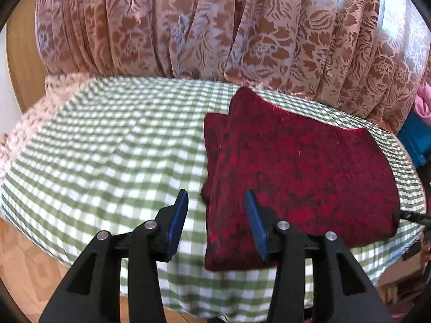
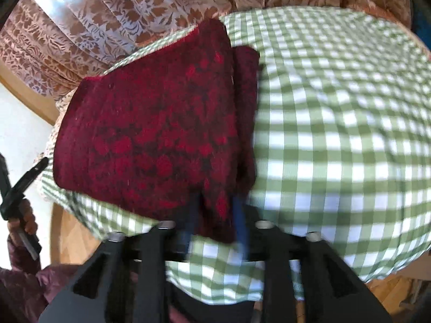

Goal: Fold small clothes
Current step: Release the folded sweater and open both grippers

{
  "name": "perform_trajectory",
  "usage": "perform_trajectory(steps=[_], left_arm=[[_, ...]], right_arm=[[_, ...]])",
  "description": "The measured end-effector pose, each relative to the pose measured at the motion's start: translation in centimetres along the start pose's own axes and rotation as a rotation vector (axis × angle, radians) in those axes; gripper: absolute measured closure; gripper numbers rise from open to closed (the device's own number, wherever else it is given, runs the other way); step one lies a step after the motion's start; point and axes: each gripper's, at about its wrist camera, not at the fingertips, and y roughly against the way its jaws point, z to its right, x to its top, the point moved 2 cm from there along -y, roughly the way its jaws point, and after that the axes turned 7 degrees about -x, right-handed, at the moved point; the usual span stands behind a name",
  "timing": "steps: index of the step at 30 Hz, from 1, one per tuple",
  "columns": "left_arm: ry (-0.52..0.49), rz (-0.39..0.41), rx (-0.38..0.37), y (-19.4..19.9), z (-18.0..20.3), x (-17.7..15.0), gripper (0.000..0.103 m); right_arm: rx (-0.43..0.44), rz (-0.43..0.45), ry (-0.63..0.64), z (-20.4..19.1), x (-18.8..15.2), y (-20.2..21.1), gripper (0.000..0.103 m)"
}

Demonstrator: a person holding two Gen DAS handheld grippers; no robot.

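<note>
Left wrist: left gripper (image 1: 216,202) hanging part open, empty, above folded red garment (image 1: 301,177) lying flat on checked tablecloth (image 1: 107,145), likely clear for next fold. Right wrist: right gripper (image 2: 215,210) blurred, part open, straddling garment's near edge; grip unclear.

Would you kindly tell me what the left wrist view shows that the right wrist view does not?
Only the left wrist view shows a pink bundle and a blue box at the table's far right end. Only the right wrist view shows a hand gripping the left tool's handle, plus a maroon sleeve. Both show the folded red garment on the green checked tablecloth with the patterned curtain behind.
</note>
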Motion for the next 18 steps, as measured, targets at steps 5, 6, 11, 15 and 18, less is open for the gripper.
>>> perform_trajectory(steps=[5, 6, 11, 15, 18], left_arm=[[-0.005, 0.022, 0.019, -0.4, 0.4, 1.2, 0.056], [-0.010, 0.023, 0.024, -0.6, 0.5, 1.3, 0.056], [-0.042, 0.028, 0.059, -1.5, 0.8, 2.2, 0.056], [-0.050, 0.027, 0.072, -2.1, 0.7, 2.9, 0.055], [-0.054, 0.024, 0.077, -2.7, 0.7, 3.3, 0.054]], right_arm=[[-0.018, 0.078, 0.026, -1.1, 2.8, 0.7, 0.046], [-0.021, 0.087, 0.024, -1.2, 3.3, 0.6, 0.045], [-0.045, 0.137, -0.003, -2.2, 6.7, -0.9, 0.042], [-0.072, 0.150, -0.024, -2.7, 8.7, -2.6, 0.042], [-0.080, 0.154, -0.043, -2.5, 9.6, -3.6, 0.042]])
